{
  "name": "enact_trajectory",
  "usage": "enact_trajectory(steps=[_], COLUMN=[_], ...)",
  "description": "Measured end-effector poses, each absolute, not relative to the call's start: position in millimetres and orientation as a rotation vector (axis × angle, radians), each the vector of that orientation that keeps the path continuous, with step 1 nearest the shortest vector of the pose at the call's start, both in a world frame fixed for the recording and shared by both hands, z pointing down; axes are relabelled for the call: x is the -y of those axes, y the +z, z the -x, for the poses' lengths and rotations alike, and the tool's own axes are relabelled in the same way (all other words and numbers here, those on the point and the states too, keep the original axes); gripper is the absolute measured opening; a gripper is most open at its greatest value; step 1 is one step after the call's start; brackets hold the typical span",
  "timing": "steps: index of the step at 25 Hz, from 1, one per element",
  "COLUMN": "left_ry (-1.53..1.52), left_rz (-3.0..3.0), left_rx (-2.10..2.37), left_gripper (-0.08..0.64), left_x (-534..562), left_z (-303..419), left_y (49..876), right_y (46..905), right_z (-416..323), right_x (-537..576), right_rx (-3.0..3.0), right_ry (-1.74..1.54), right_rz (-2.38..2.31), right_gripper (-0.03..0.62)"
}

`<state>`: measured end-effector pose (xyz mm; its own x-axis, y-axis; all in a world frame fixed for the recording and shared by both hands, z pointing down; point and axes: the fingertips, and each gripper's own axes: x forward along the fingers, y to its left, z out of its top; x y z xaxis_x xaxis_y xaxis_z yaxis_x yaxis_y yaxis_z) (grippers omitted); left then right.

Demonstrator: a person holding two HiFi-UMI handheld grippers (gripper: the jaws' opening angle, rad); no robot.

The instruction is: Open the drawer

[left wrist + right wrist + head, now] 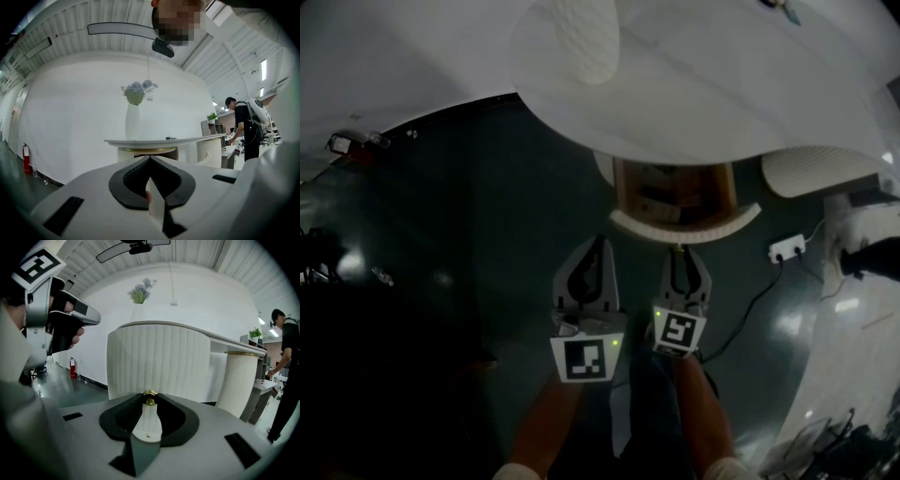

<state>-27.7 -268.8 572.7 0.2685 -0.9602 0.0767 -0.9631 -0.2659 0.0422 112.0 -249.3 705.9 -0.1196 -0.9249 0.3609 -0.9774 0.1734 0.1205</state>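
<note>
Seemingly glossy floor [441, 234], white counter [694, 84], drawer [675, 192]

The left gripper [598, 246] and the right gripper [680, 251] each have a white moulded shell, with 2 black ribbed pads lining the jaws in a spade-shaped opening. Black rectangular slots [64, 214] sit in the shell behind the jaws. Further back each carries a white marker cube [589, 358] printed with black squares, a small green light [616, 342] beside it. Pale cuffs [520, 472] show behind the cubes
</note>
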Motion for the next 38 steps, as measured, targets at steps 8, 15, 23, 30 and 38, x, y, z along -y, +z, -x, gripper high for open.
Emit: enact_trajectory(steps=[8, 15, 23, 30, 38], left_ry=[0.070, 0.066, 0.070, 0.086, 0.061], left_rz=[-2.432, -2.415, -2.412, -2.421, -2.434], left_rx=[1.845, 1.847, 1.849, 1.840, 1.839], left_gripper=[-0.005, -0.005, -0.005, -0.005, -0.005], left_x=[260, 253, 249, 247, 248], left_z=[27, 29, 29, 26, 22], left_y=[575, 576, 576, 577, 562], right_y=[708, 707, 709, 709, 678], right_z=[-115, -115, -114, -114, -113], right_x=[222, 207, 195, 195, 192], right_rx=[2.089, 2.089, 2.087, 2.105, 2.191], right_ry=[0.242, 0.240, 0.246, 0.269, 0.206], right_rz=[-1.813, -1.803, -1.790, -1.786, -1.790], right_gripper=[0.104, 0.104, 0.103, 0.104, 0.118])
